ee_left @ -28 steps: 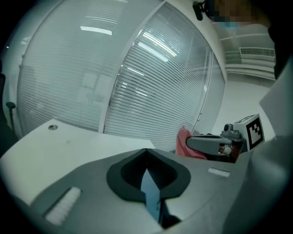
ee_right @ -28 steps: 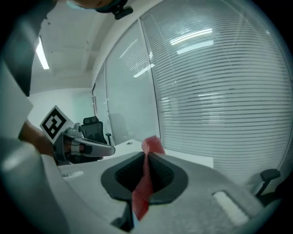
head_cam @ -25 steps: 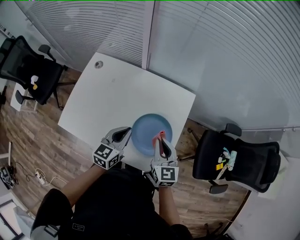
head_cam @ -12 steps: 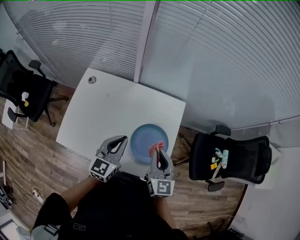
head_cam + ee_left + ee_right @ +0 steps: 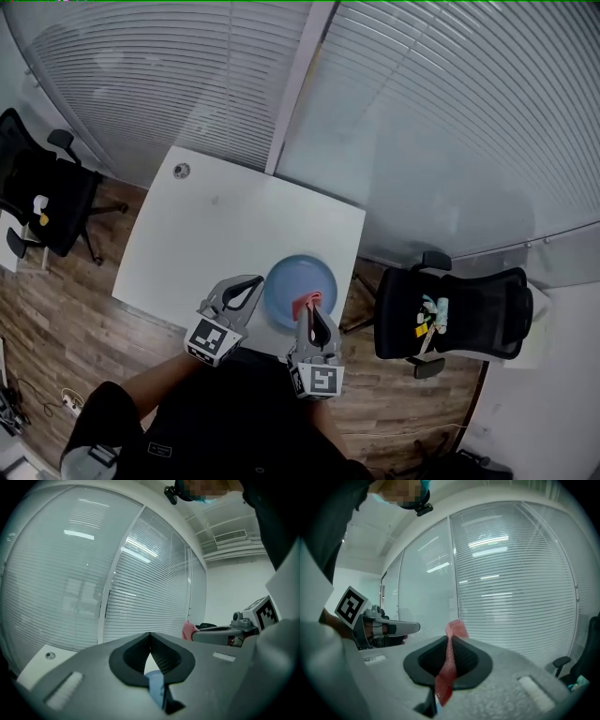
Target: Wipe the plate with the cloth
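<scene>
Two claws in play — the right claw (image 5: 450,644) is clamped on the pink cloth (image 5: 446,672), and the left claw (image 5: 150,637) is closed, seemingly on nothing. The blue plate (image 5: 298,279) sits on the white surface (image 5: 216,225), lower centre of the head view, just beyond both tips. Wiping looks not yet begun — next, bring the cloth down onto it.

This is an office. Glass walls (image 5: 422,122) with slatted blinds enclose a room with a wood-look floor (image 5: 66,300). A white table (image 5: 216,234) has a cable grommet (image 5: 181,171) in one corner. Black swivel chairs (image 5: 459,314) stand on either side of the table. An air vent (image 5: 232,536) sits in the ceiling.
</scene>
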